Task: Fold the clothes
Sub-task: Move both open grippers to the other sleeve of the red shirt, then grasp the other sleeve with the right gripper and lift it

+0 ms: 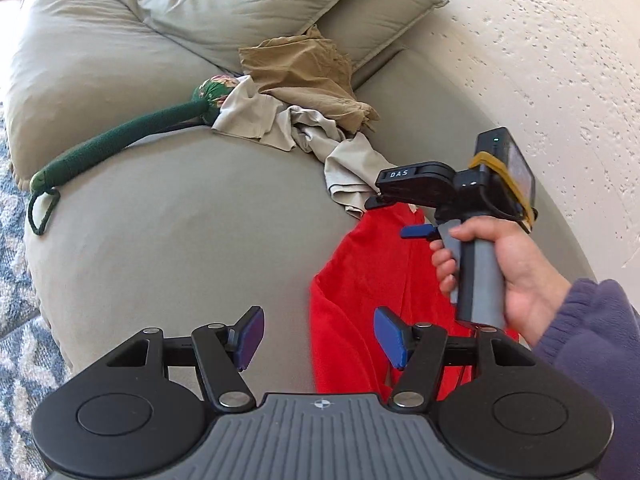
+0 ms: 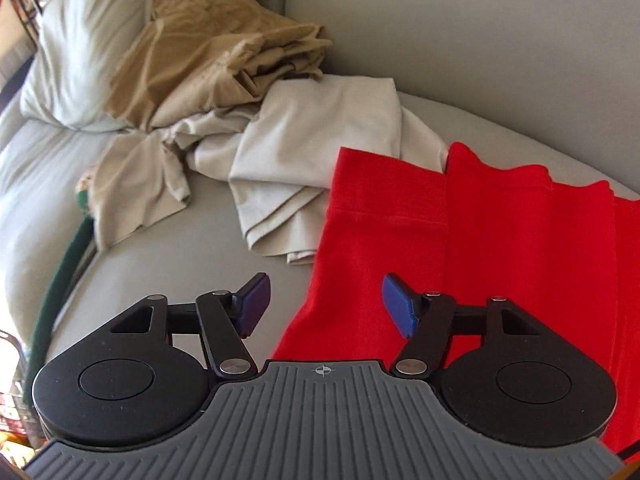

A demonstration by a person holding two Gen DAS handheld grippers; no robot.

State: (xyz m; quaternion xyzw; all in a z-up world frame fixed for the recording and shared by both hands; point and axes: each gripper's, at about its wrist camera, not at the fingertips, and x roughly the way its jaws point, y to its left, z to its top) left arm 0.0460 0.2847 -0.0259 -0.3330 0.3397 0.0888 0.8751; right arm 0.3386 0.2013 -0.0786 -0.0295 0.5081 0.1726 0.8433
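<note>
Carpet (image 1: 16,240) with a blue and white pattern fills the left edge of the left wrist view, and beside it a green padded stick (image 1: 120,136) with a flowered head lies across the grey couch seat (image 1: 180,220). Toward the upper centre a tan garment (image 1: 304,76) rests against a cushion (image 1: 224,4), touching a crumpled beige garment (image 1: 280,124) that trails down to the right. At lower centre the left gripper (image 1: 318,338) hangs with its blue pads wide apart and empty, just beside the red garment (image 1: 360,292). At the right a hand (image 1: 504,268) grips the other tool's handle. In the right wrist view the right gripper (image 2: 326,306) is likewise spread wide, holding nothing, over the red garment's left edge.
</note>
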